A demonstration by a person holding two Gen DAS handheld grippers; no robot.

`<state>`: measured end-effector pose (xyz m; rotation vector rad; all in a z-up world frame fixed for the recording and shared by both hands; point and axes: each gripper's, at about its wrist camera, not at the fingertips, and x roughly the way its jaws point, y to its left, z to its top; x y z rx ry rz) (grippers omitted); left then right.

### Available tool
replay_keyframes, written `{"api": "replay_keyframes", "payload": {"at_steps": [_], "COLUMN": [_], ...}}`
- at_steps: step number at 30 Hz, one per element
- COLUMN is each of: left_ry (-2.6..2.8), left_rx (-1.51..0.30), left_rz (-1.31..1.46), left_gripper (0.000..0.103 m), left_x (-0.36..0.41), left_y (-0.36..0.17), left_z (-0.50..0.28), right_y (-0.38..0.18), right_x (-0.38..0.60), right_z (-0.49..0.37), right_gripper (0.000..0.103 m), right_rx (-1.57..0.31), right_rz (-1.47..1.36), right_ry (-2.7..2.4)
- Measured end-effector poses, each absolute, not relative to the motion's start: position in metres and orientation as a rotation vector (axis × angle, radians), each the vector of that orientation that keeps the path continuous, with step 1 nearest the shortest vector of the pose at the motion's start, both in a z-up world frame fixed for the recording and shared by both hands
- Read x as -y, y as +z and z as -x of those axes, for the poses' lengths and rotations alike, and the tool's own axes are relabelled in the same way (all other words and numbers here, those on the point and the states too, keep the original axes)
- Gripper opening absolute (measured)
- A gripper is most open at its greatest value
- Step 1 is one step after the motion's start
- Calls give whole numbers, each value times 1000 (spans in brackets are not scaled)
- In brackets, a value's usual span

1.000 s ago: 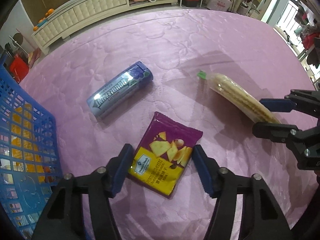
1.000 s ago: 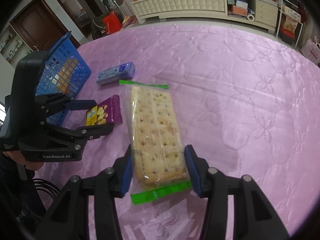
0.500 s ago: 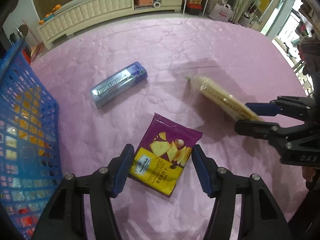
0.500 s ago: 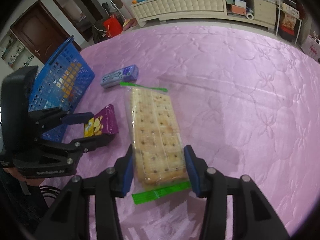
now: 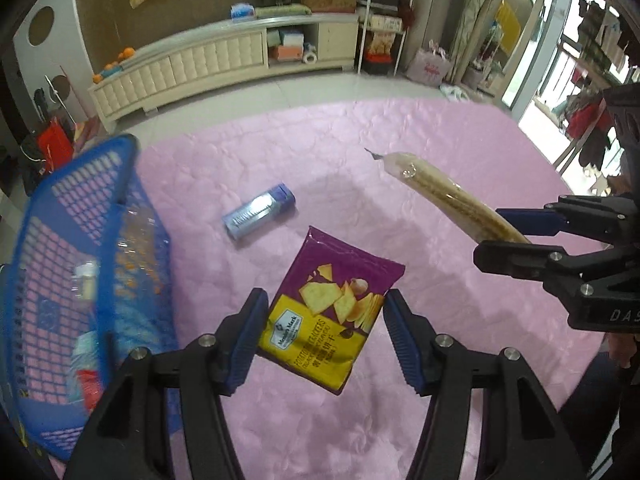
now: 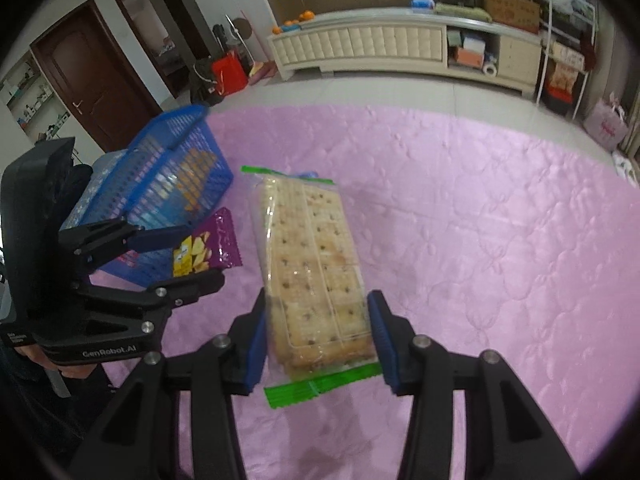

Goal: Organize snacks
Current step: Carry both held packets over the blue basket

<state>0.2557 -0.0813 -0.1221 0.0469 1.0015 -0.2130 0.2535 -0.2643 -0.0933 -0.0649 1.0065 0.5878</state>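
My left tool (image 5: 322, 334) pinches the purple chip packet (image 5: 332, 310) by its sides, and my right tool (image 6: 316, 342) clamps the cracker pack (image 6: 310, 268) near its end. I hold both clear above the pink quilted cover (image 6: 480, 240), so I can drop them over the rim of the blue basket (image 5: 80, 264).

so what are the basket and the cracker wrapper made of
Blue basket: looks like rigid moulded plastic, going by its even lattice walls and slight sheen. Cracker wrapper: seemingly thin clear plastic film, since the crackers show through, with glare and green crimped ends.
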Motion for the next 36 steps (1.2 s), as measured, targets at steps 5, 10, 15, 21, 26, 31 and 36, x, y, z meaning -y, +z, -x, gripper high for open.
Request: {"api": "replay_keyframes", "payload": {"at_steps": [5,10,15,21,26,31,36], "left_ry": [-186,-160,-125,-78,-30,15,45], "left_rx": [-933,-864,-828,-804,-788,-785,-789], "left_rz": [9,40,57,76,96,117,152], "left_gripper": [57,57,57,57,57,57,57], "left_x": [58,31,3,-39,-76,-107,-132], "left_y": [-84,-54,-42,-31,-26,-27,-33], "left_z": [-230,-207,-194,-180,-164,-153,-148], "right_y": [-65,-36,-18,-9,-9,-12,-23], "right_x": [249,226,199,155,120,86,52], "right_z": [-235,-219,-212,-207,-207,-208,-208], "right_gripper": [51,51,51,51,51,51,51], "right_rx": [-962,-921,-883,-862,-859,-859,-879], "right_rz": [90,125,165,232,283,349,432], "right_ry": [593,621,646,694,729,758,776]}}
